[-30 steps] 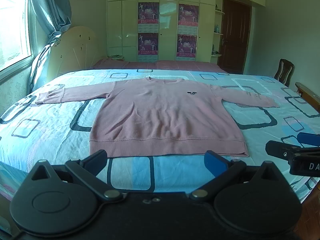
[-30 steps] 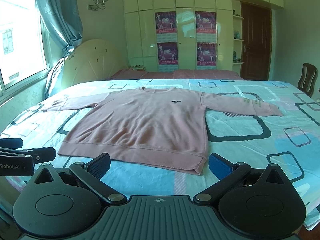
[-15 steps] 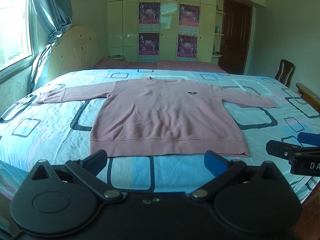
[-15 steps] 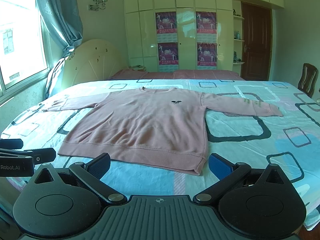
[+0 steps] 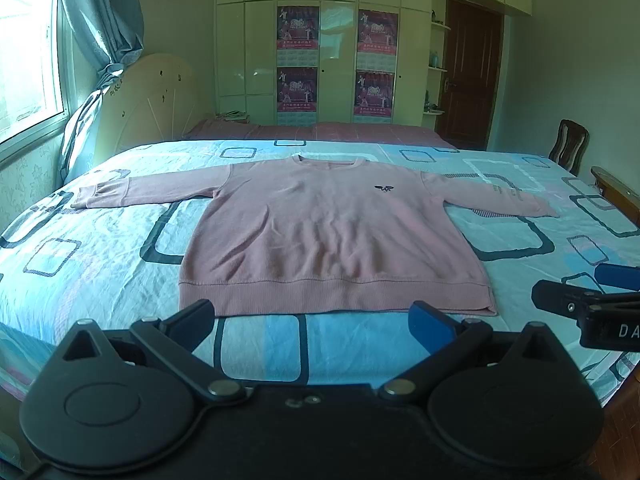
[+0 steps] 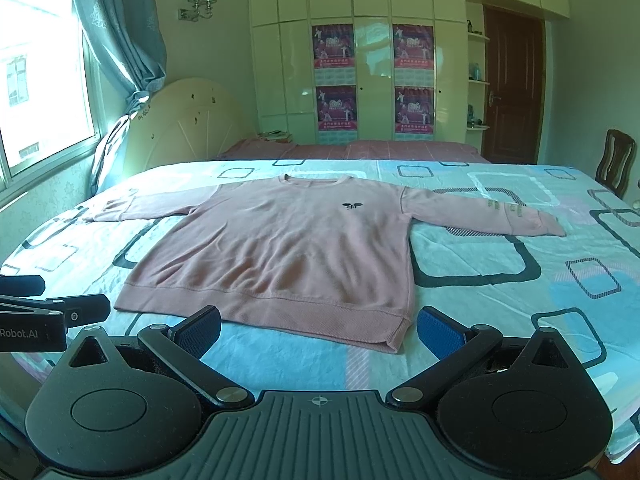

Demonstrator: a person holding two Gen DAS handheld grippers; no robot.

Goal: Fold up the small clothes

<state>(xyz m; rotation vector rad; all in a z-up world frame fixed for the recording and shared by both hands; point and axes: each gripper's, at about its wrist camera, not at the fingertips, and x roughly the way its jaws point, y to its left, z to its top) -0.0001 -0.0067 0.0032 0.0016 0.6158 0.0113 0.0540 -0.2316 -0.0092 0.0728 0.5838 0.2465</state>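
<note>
Item: pink sweatshirt [image 5: 332, 236], long-sleeved, small dark emblem on the chest. Lies flat and face up on the bed [image 5: 100, 272], both sleeves spread out to the sides, ribbed hem toward the cameras, collar toward the far side.

Bed cover: light blue sheet printed with dark rounded rectangles, slightly creased. Bare sheet shows on every side of the garment: a wide strip to its left, another to its right under the sleeve, a narrower band between hem and near bed edge.

Left claw [image 5: 316, 326]: blue-padded fingers spread wide, holding nothing, above the near edge of the bed just short of the hem.

Right claw [image 6: 318, 330]: fingers likewise wide apart and empty, facing the hem's right corner. Each claw shows at the edge of the other's view, side by side and apart.

Surroundings: cream headboard [image 6: 188, 120] at far left; curtain [image 6: 120, 32] and window beside it; wardrobe [image 6: 372, 64] with four posters; dark door [image 6: 512, 88]; wooden chair [image 6: 614, 160] at the bed's right side.
</note>
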